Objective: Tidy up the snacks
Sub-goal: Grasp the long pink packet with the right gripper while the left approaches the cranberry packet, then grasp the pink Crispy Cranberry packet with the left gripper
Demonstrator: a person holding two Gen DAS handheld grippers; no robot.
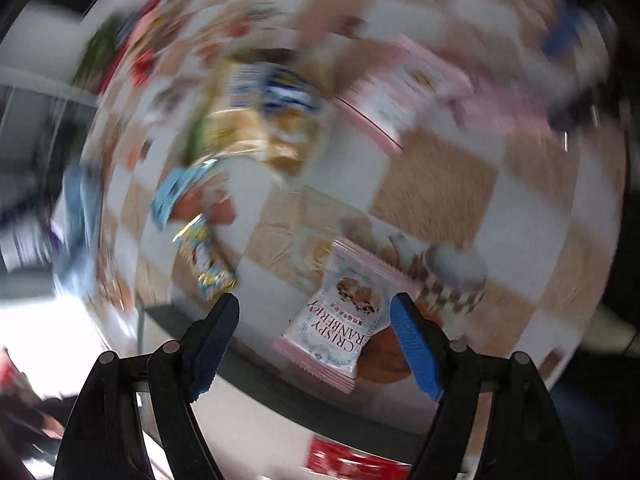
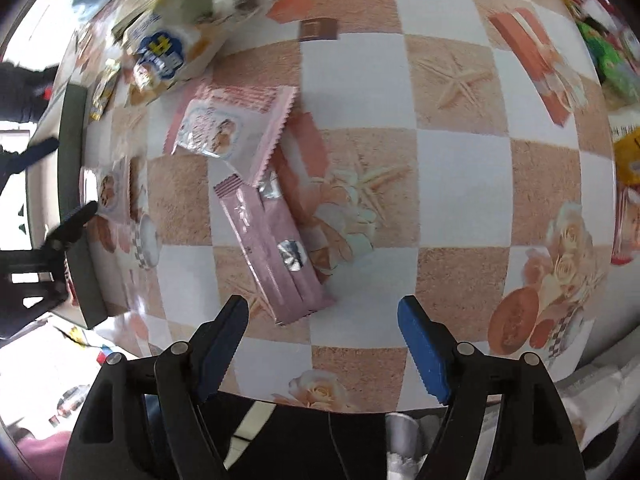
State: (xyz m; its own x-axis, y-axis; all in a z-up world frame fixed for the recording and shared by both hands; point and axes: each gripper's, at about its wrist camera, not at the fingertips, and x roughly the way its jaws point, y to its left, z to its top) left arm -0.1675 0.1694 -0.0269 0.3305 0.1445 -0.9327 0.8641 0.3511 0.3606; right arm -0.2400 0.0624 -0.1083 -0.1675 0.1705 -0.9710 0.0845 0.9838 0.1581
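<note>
My left gripper [image 1: 316, 308] points down at the table edge, open, in a view smeared by motion. A pink cranberry crisp packet [image 1: 344, 320] lies face up on the cloth between its jaws, close to the right fingertip [image 1: 404, 312]; the left pad is clear of it. My right gripper [image 2: 324, 312] is open over the cloth with nothing in it. Just ahead of it lies a pink packet [image 2: 276, 248], back side up. A second pink packet [image 2: 232, 128] lies face up beyond it. A third pink packet [image 2: 110, 194] sits at the far left, beside a black finger [image 2: 76, 216] of the other gripper.
The table wears a checked beige and white cloth [image 2: 460, 160]. A heap of mixed snack bags [image 2: 168, 48] lies at the upper left of the right wrist view. Green [image 2: 612, 60] and yellow [image 2: 628, 156] packets line its right edge. The near table edge [image 2: 360, 404] is right under the right gripper.
</note>
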